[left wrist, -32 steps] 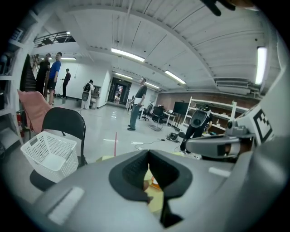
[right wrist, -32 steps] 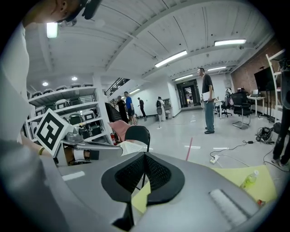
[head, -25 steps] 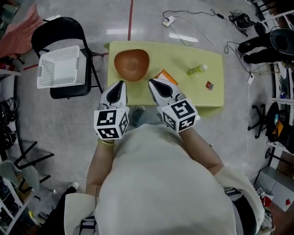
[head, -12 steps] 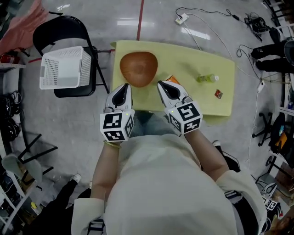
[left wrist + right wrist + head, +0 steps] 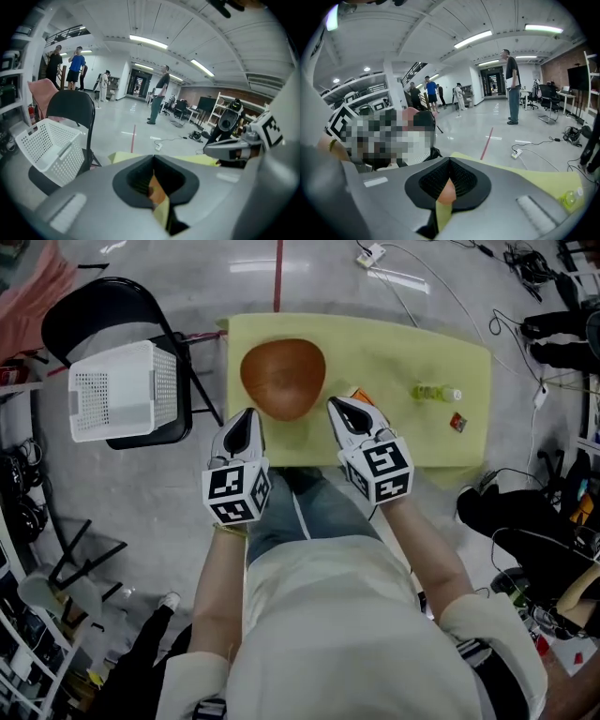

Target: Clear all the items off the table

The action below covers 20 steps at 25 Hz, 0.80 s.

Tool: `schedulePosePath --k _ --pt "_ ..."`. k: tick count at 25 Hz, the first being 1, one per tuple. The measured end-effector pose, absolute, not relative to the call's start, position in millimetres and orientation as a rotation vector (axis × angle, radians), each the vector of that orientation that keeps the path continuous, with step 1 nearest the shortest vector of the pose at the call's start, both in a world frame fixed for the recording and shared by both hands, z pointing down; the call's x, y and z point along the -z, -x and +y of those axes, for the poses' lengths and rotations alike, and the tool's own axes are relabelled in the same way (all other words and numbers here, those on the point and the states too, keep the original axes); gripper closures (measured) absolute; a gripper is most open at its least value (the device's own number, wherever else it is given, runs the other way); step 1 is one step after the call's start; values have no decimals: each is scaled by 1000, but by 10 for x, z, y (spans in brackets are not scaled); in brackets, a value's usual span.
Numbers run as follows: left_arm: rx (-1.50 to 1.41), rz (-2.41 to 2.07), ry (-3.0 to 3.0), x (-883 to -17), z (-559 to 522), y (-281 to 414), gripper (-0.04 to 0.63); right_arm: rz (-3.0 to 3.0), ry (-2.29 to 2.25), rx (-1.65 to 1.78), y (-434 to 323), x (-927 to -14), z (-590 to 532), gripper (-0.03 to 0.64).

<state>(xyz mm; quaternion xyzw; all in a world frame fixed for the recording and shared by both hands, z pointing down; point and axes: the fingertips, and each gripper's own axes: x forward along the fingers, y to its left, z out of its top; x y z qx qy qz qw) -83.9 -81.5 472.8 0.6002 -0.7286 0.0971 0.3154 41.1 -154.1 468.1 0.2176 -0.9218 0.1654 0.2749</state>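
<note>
Left tongs [image 5: 247, 416]: jaws pressed together with nothing between them. The tips point forward and down, at the near edge of the table [image 5: 394, 343].
Right tongs [image 5: 337, 407]: jaws also together and empty, level with the left pair and a little apart from it.
Wooden bowl [image 5: 281, 379]: on the table, just ahead of both pairs, between the two sets of tips. It sits nearer the left pair.
Orange packet [image 5: 356, 394]: lies flat just beyond the right tongs' tips, partly hidden by them.
Green bottle [image 5: 434, 392]: lies on its side, well off to the right of the right tongs.
Small red item [image 5: 457, 422]: right of the bottle, farthest from either pair; too small to identify.
White basket [image 5: 117, 390]: on a black folding chair [image 5: 94, 306], to the left of the left tongs, beside the table. It looks like the likely drop-off.
Step in hand: an approach, it seems; nothing is lifted and all four items are on the table.
Doing it well: part the jaws before reaching anything. For the bowl, put one jaw inside the rim and one outside, ideally with a pair on each side, and lift it level. For the packet, catch a raised edge, not the flat face.
Risk: the smooth bowl may slip or tip from a single pinch.
</note>
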Motion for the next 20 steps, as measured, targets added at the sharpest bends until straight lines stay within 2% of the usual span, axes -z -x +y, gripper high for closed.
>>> schedulePosePath --k 20 --pt "-454 -1736 -1550 -6262 -1252 1536 584 -2255 -852 -677 -192 -6146 -1915 603"
